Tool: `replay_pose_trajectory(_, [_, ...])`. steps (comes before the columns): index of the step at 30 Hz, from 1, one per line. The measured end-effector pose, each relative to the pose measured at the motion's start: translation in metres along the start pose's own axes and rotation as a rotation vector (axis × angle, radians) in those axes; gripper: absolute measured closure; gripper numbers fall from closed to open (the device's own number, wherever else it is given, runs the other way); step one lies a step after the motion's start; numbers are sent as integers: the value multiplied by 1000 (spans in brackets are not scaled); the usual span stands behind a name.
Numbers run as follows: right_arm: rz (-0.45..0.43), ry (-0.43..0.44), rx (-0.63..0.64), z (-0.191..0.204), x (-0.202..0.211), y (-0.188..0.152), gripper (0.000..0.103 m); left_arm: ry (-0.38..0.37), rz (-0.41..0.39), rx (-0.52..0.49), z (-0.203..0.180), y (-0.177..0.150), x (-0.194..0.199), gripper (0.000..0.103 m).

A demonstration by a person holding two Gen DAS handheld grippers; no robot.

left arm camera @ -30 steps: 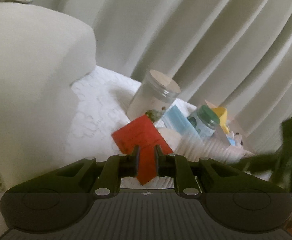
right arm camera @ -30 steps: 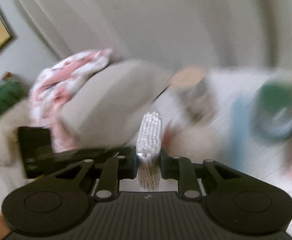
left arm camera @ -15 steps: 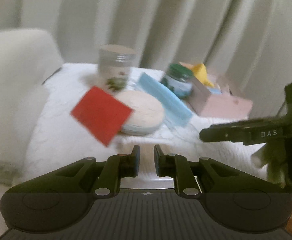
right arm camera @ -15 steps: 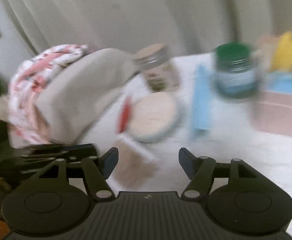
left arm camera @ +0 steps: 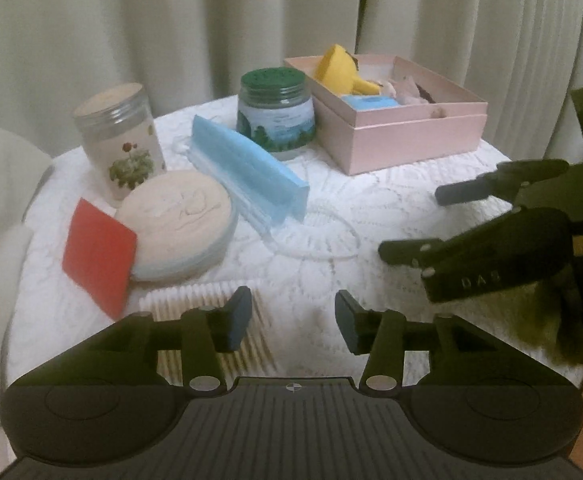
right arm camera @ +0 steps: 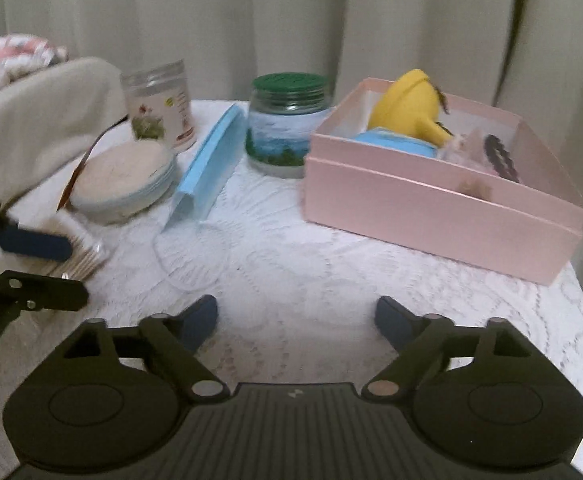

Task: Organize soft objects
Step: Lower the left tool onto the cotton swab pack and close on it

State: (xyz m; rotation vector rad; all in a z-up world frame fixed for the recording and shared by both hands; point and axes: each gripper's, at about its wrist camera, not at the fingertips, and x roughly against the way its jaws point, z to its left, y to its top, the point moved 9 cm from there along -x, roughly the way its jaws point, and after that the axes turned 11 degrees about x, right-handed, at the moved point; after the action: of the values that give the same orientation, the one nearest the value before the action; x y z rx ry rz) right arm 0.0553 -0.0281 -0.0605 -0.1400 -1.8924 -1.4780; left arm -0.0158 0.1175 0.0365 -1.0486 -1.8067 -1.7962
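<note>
A pink box [left arm camera: 415, 136] [right arm camera: 443, 208] at the back right holds a yellow soft toy [left arm camera: 341, 68] [right arm camera: 407, 104] and a blue item [left arm camera: 367, 102]. A blue pack of masks [left arm camera: 247, 168] [right arm camera: 207, 160] lies mid-table. A round beige pad [left arm camera: 179, 220] [right arm camera: 123, 180] leans on a red card [left arm camera: 97, 252]. A pack of cotton swabs [left arm camera: 195, 308] [right arm camera: 75, 248] lies at the front. My left gripper [left arm camera: 291, 320] is open and empty above the swabs. My right gripper [right arm camera: 295, 320] is open and empty over the lace cloth.
A clear jar with a flower label [left arm camera: 119, 140] [right arm camera: 159, 104] and a green-lidded jar [left arm camera: 275, 116] [right arm camera: 287, 120] stand at the back. A beige cushion [right arm camera: 31, 128] lies to the left. Curtains [left arm camera: 171, 20] hang behind the round table [right arm camera: 331, 264].
Both grippers let go: the left released the red card, the right released the cotton swabs. Both pulled back and opened wide over the table.
</note>
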Motion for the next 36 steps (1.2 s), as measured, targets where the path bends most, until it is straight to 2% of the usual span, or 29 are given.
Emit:
replay_pose_trajectory(4, [-13,20,-18,-1,-1,2,13,14,8,31,-3,3,-6,52])
replay_pose_trajectory(8, [-16,20,-15,0,2,0,13,46,10,13,-8,2,-6,52])
replay_pose_trajectory(14, [-17,21,-16,0,4,-1,12,18,14,79,-2,-1,-1,54])
replay_pose_trajectory(18, [-17,21,-20,0,5,-2,12,142,-48,39,16,-4,18,58])
replay_pose_trajectory(20, [-18,23,-21,-1,4,-1,12,158,-14,55,24,-9,16,58])
replay_pose_trajectory(22, [-18,25,-21,-1,4,-1,12,155,-18,74,28,-9,16,58])
replay_pose_trajectory(23, [-18,25,-21,0,4,-1,12,152,-14,75,27,-9,15,56])
replay_pose_trajectory(27, [-19,27,-24,0,4,-1,12,134,5,23,12,-13,8,27])
replay_pose_trajectory(28, [-20,28,-26,0,4,-2,12,128,7,13,9,-14,7,25])
replay_pose_trajectory(32, [-23,31,-33,-1,5,-2,12,131,-21,54,15,-12,15,27])
replay_pose_trajectory(34, [-24,33,-37,-1,5,-2,12,198,-46,51,27,-10,20,29])
replay_pose_trajectory(36, [-24,34,-39,-1,5,-2,12,240,-30,76,40,-10,19,29])
